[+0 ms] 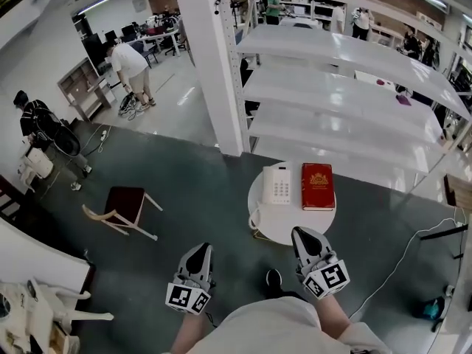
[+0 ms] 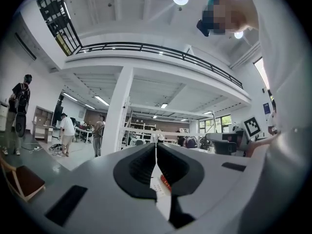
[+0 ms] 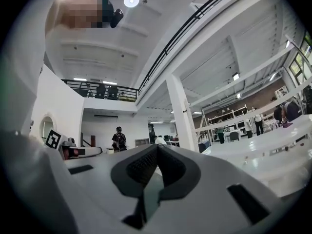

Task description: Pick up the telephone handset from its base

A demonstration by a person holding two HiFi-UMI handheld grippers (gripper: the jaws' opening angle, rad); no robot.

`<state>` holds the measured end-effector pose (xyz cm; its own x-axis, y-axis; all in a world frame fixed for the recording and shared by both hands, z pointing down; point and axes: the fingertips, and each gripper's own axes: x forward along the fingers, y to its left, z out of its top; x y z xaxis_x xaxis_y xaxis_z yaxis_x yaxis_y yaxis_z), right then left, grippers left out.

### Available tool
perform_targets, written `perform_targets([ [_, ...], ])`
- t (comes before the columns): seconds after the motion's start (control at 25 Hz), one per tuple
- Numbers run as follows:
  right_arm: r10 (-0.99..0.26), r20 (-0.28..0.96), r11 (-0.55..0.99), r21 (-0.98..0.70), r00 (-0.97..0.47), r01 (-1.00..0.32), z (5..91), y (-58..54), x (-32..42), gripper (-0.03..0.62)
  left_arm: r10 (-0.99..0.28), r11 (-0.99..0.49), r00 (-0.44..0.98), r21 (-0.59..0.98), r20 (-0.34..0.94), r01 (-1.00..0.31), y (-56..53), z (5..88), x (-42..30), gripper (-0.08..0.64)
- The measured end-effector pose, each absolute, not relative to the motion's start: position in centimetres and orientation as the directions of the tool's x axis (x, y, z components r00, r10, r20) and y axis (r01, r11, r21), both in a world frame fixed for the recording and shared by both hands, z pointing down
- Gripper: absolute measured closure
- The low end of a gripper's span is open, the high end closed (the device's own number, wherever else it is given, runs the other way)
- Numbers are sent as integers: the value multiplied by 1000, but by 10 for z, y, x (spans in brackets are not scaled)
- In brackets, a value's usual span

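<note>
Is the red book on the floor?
No, the book lies on the round table, right beside the phone.

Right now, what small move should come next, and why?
Probably ease the right gripper forward toward the telephone: it is short of it, near the table's front edge, jaws together, and the handset is not yet lifted.

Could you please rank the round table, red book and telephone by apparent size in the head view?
1. round table
2. red book
3. telephone, only slightly smaller than the book, so those two are nearly alike.
</note>
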<state>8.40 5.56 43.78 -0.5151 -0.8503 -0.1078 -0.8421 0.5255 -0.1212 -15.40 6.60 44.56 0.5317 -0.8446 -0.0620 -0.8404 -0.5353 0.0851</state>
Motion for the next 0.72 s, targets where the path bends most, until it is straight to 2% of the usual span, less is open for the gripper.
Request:
perform_targets([
  [0.28, -828, -75, 560, -110, -555, -821, 438, -25, 106, 583, -886, -463, 459, 91, -61, -882, 2, 441, -135, 537],
  [0.72, -791, -61, 612, -121, -609, -782, 442, -96, 112, 583, -905, -424, 422, 100, -49, -900, -59, 445, -121, 537],
])
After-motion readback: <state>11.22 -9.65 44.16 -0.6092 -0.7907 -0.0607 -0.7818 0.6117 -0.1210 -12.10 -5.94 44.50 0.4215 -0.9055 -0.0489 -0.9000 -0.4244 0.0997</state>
